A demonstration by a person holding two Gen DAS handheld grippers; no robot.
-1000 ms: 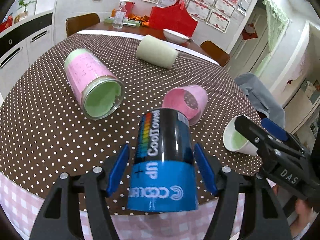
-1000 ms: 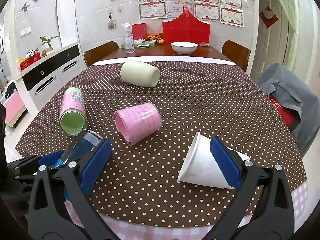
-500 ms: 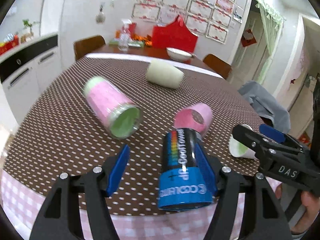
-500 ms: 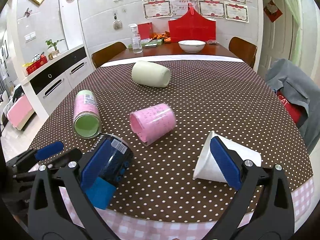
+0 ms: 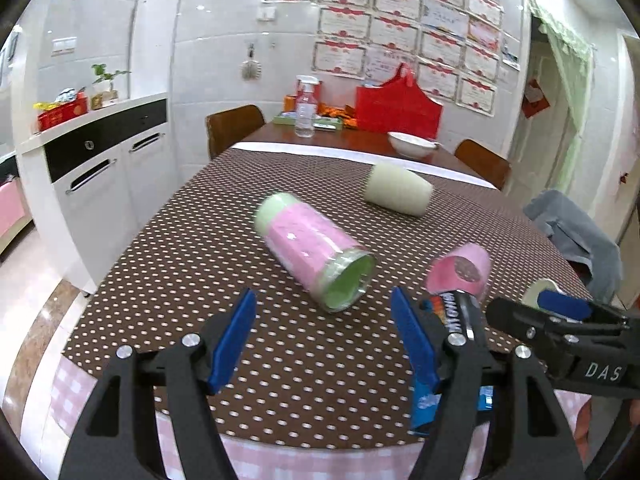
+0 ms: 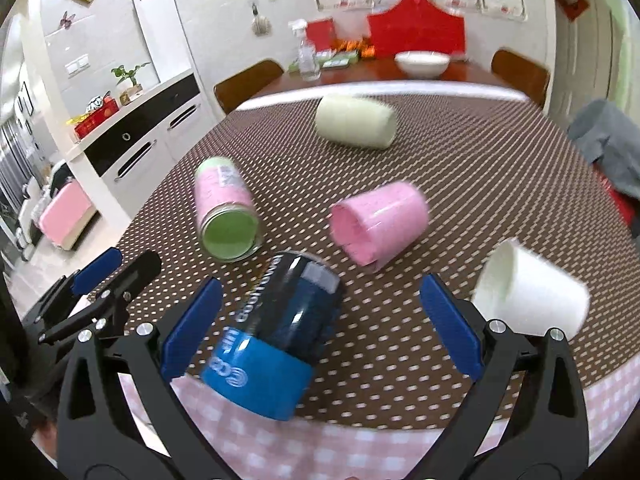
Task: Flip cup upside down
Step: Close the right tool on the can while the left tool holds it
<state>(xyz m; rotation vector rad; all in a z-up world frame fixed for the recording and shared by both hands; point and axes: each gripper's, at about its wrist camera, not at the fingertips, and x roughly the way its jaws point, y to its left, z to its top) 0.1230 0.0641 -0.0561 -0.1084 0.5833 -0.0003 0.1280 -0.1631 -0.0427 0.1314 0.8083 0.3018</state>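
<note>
Both grippers are spread wide and hold nothing. Left gripper (image 5: pixel 324 332) hovers over the near edge of the tabletop (image 5: pixel 192 248), its blue pads apart with only dotted cloth between them. Right gripper (image 6: pixel 320 320) is spread too, and the dark can (image 6: pixel 280 328) — black body with a blue band — stands tilted between its fingers near the tabletop's front edge, the blue end toward the camera; whether it touches the left pad cannot be told. In the left wrist view that can sits just outside the left gripper's right finger, mostly hidden behind it.

Four cups lie on their sides on the brown dotted cloth. A pink cup with a green inside (image 6: pixel 226 208) rests just beyond the can, mouth toward the camera. A plain pink cup (image 6: pixel 380 220) lies to its right, a white cup (image 6: pixel 532 296) beside the right gripper's right finger, and a cream cup (image 6: pixel 354 120) well back. Farther off — on a wooden table — stand a white bowl (image 6: pixel 420 62) and a spray bottle (image 6: pixel 306 58).
</note>
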